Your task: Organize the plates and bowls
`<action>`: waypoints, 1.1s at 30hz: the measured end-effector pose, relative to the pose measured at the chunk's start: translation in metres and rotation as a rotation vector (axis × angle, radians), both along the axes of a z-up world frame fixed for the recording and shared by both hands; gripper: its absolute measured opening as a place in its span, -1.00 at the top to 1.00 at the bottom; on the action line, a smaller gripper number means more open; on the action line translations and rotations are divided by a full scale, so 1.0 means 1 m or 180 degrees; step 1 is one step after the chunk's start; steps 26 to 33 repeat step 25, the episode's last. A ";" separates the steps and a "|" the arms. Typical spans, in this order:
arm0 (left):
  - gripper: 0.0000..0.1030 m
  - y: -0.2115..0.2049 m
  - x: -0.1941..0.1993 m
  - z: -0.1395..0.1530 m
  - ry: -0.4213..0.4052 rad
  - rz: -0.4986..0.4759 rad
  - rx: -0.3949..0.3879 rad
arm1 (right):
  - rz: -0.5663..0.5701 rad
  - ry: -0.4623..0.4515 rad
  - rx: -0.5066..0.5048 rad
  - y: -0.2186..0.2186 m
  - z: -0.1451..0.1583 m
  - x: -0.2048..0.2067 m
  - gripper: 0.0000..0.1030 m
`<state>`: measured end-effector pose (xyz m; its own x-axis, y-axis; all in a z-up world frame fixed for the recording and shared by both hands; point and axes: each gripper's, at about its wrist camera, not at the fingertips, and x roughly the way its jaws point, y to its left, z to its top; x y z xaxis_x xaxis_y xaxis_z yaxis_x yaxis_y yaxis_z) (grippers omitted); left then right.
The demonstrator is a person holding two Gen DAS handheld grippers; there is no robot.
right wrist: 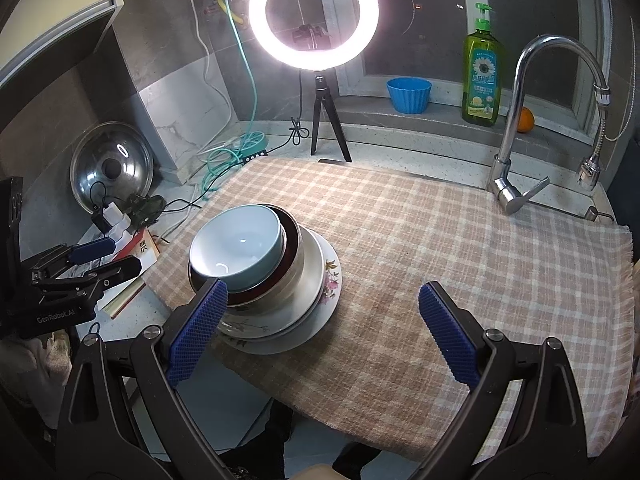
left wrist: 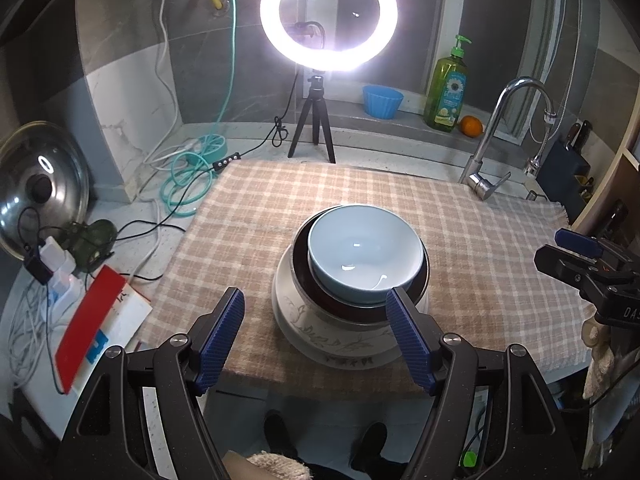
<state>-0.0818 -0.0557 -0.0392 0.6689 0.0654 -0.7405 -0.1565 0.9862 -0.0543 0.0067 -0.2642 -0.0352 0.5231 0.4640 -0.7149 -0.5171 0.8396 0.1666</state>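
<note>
Two grippers hang over the near edge of the counter (right wrist: 400,152), and both have their blue fingers spread wide with nothing between them. The left gripper (left wrist: 316,316) points at the stack of dishes. The right gripper (right wrist: 324,312) is beside the stack, over bare cloth. Seen from the right wrist, the left gripper's side reads "GenRobot.AI". Seen from the left wrist, the right gripper shows only "DAS".

The stack sits on a pink and white checked cloth (right wrist: 460,240). A light blue bowl (left wrist: 365,258) is on top, inside a dark brown bowl (left wrist: 340,306), on white plates (right wrist: 316,280). The right wrist view shows pink flowers on a plate rim. The left wrist view shows grey leaves there.

Farther back stand a bright ring light (left wrist: 329,12) on a small tripod, a silver tap (right wrist: 520,120), a blue cup (right wrist: 409,95), a green soap bottle (right wrist: 482,76) with a daisy label, and an orange (left wrist: 471,126). A pot lid (left wrist: 40,188) leans at the left.
</note>
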 end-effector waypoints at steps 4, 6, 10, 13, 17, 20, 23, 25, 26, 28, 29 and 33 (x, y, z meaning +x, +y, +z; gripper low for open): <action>-0.42 -0.002 0.001 0.000 0.0005 -0.0019 -0.0005 | -0.0020 0.0030 -0.0013 0.000 -0.002 0.001 -0.91; -0.42 -0.002 0.001 -0.001 0.0008 -0.0027 0.0001 | -0.0037 0.0044 -0.0017 -0.001 -0.003 0.002 -0.91; -0.42 -0.004 0.002 -0.002 0.0034 -0.0038 0.0009 | -0.0065 0.0070 -0.0020 -0.002 -0.005 0.003 -0.91; -0.42 -0.003 0.002 -0.002 0.0047 -0.0031 0.0002 | -0.0070 0.0073 -0.0015 -0.002 -0.006 0.003 -0.91; -0.42 -0.003 0.004 -0.002 0.0056 -0.0033 0.0017 | -0.0061 0.0071 -0.0018 -0.003 -0.006 0.004 -0.91; -0.42 -0.003 0.005 -0.003 0.0074 -0.0009 0.0045 | -0.0062 0.0084 -0.0013 -0.003 -0.007 0.005 -0.91; -0.42 -0.003 0.005 -0.004 0.0061 0.0008 0.0091 | -0.0071 0.0103 -0.0007 -0.002 -0.008 0.005 -0.91; -0.42 -0.001 0.006 -0.005 0.0065 0.0023 0.0085 | -0.0075 0.0116 -0.0013 0.000 -0.011 0.006 -0.91; -0.42 -0.001 0.006 -0.005 0.0065 0.0023 0.0085 | -0.0075 0.0116 -0.0013 0.000 -0.011 0.006 -0.91; -0.42 -0.001 0.006 -0.005 0.0065 0.0023 0.0085 | -0.0075 0.0116 -0.0013 0.000 -0.011 0.006 -0.91; -0.42 -0.001 0.006 -0.005 0.0065 0.0023 0.0085 | -0.0075 0.0116 -0.0013 0.000 -0.011 0.006 -0.91; -0.42 -0.001 0.006 -0.005 0.0065 0.0023 0.0085 | -0.0075 0.0116 -0.0013 0.000 -0.011 0.006 -0.91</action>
